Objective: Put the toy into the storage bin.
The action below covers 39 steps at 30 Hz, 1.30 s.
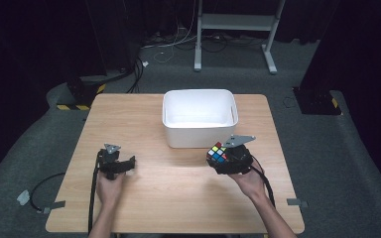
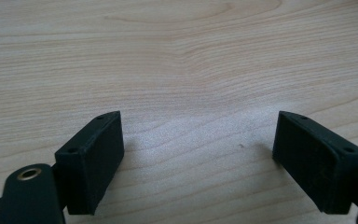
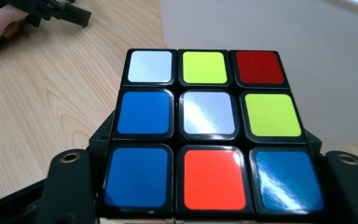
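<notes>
You are clamping a Rubik's cube (image 1: 218,153) in your right claw (image 1: 223,157), its jaws pressing on opposite sides of the cube, as the right gripper view shows (image 3: 205,130). You are holding it just above the wooden worktop (image 1: 178,193), right in front of the white plastic bin (image 1: 200,119) and near its front right corner. Your left claw (image 1: 124,163) is sitting low over the worktop's left part, well apart from the cube; its jaws are standing wide apart with bare wood (image 2: 186,70) between them.
</notes>
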Each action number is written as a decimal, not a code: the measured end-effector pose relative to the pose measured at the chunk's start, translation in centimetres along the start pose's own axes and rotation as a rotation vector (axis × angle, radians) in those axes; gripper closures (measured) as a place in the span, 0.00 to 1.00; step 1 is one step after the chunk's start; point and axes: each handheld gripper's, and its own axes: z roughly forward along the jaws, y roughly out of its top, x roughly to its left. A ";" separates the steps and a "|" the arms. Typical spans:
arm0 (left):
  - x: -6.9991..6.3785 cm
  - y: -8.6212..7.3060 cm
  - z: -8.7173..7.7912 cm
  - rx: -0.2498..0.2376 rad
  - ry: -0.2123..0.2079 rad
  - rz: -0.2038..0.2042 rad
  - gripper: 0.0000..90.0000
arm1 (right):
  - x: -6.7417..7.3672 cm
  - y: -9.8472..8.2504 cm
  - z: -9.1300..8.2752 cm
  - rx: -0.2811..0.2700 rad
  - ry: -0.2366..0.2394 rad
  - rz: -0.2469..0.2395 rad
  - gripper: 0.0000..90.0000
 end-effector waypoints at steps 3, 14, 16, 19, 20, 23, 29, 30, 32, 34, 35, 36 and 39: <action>0.0 0.0 0.0 0.000 0.000 0.000 0.18 | 0.0 0.1 -0.1 -0.001 -0.001 -0.003 0.38; 0.0 0.0 0.0 0.000 0.000 0.000 0.18 | 0.1 1.1 -0.7 0.000 0.007 -0.022 0.38; 0.0 0.0 0.0 0.000 0.000 0.000 0.18 | 0.1 1.4 -0.9 0.001 0.020 -0.028 0.38; 0.0 0.0 0.0 0.000 0.000 0.000 0.18 | 0.1 1.6 -1.0 -0.002 0.027 -0.030 0.38; 0.0 0.0 0.0 0.000 0.000 0.000 0.18 | 0.1 1.7 -1.1 -0.002 0.033 -0.031 0.38; 0.0 0.0 0.0 0.000 0.000 0.000 0.18 | 0.0 1.8 -1.1 -0.001 0.036 -0.032 0.38; 0.0 0.0 0.0 0.000 0.000 0.000 0.18 | -0.1 1.9 -1.3 0.000 0.037 -0.033 0.38; 0.0 0.0 0.0 0.000 0.000 0.000 0.18 | -0.2 2.0 -1.3 0.001 0.037 -0.036 0.38; 0.0 0.0 0.0 0.000 0.000 0.000 0.18 | -0.2 2.1 -1.5 0.001 0.038 -0.036 0.38; 0.0 0.0 0.0 0.000 0.000 0.000 0.18 | -0.2 2.3 -1.6 0.002 0.036 -0.038 0.38; 0.0 0.0 0.0 0.000 0.000 0.000 0.18 | -0.2 2.4 -1.6 0.001 0.038 -0.041 0.38; 0.0 0.0 0.0 0.000 0.000 0.000 0.18 | -0.2 2.6 -1.7 0.001 0.036 -0.045 0.38; 0.0 0.0 0.0 0.000 0.000 0.000 0.18 | -0.2 2.6 -1.7 0.003 0.040 -0.044 0.38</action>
